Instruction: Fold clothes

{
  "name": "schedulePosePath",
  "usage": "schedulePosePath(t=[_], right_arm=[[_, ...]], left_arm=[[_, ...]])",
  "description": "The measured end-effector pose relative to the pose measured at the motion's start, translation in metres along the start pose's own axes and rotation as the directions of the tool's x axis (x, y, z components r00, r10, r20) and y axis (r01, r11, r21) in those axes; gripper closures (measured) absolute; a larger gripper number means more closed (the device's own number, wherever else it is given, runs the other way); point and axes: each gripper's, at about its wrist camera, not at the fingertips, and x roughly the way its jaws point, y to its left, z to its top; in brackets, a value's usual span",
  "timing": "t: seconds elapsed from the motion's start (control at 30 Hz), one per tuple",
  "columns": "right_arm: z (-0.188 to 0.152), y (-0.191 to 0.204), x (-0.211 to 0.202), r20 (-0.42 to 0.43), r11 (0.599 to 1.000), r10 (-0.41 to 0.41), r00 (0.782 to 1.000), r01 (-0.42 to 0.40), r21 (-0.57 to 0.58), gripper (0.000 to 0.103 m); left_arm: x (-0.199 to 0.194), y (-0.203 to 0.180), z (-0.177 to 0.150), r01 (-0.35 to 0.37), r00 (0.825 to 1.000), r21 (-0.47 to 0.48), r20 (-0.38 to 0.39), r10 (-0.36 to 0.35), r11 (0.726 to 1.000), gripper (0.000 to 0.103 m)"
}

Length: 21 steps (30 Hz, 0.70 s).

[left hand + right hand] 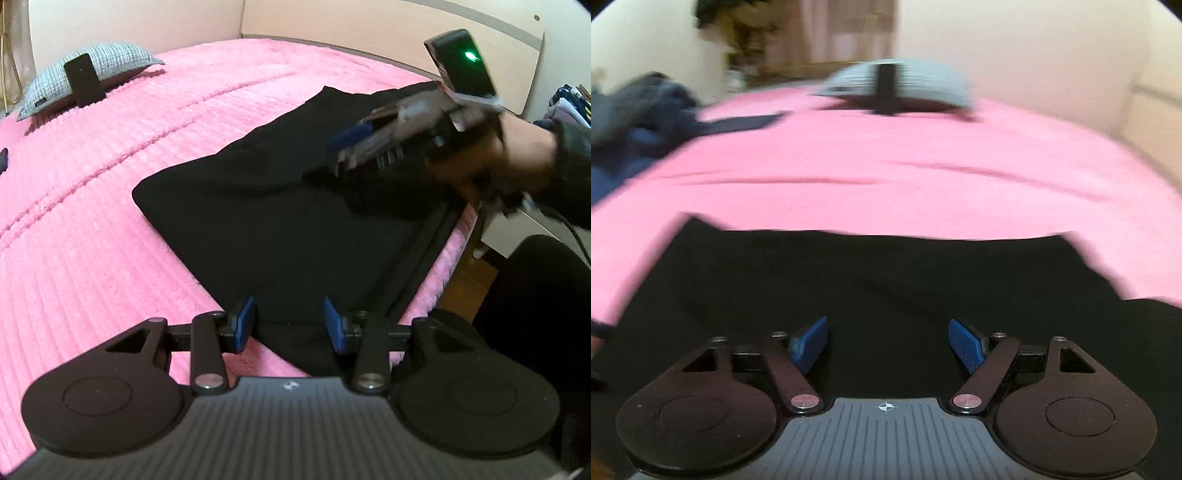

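Left gripper point(290, 325) sits low at the near edge of the bed, blue pads point(244, 325) spread apart with the black garment point(266, 236) running between them but nothing pinched. That garment is lying mostly flat on the pink bedspread point(92, 206), a ribbed plush thing with a couple of stitched lines across it. Way over on the far left there's a grey pillow point(85, 79) with a black strap around it, and behind the bed a pale headboard point(369, 26) and wall.

Moving right in the left wrist view, the right gripper point(341, 147) hovers over the far part of the garment, green light on its camera block, too motion-blurred there to read. Its own view settles it: right gripper point(888, 343) has pads wide apart over the black cloth point(886, 280), holding nothing. That view is smeared too, but you can make out a heap of blue clothes point(639, 122) at the left edge of the bed and the pillow point(901, 86) up top.
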Motion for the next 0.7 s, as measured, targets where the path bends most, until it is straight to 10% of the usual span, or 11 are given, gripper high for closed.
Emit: schedulePosePath(t=[0.13,0.27,0.53,0.7], right_arm=[[-0.009,-0.048,-0.023,0.013,0.982,-0.149,0.989,0.147,0.122,0.029],[-0.036,-0.034,-0.082,0.139,0.982,-0.033,0.990,0.007,0.186,0.029],[-0.102,-0.016,-0.121,0.005,0.978,-0.164,0.986,0.162,0.135,0.028],[-0.082,0.057,-0.156,0.100,0.998,-0.009,0.995,0.016,-0.066,0.028]], left_arm=[[0.003,-0.001,0.003,0.005,1.000,0.011,-0.018,-0.005,1.000,0.067],[0.001,-0.002,0.009,-0.009,1.000,0.004,-0.023,0.009,1.000,0.067],[-0.001,-0.020,-0.003,-0.020,1.000,0.045,-0.003,0.021,0.999,0.067],[-0.025,-0.021,-0.007,-0.069,0.998,0.060,0.009,0.068,0.996,0.066]])
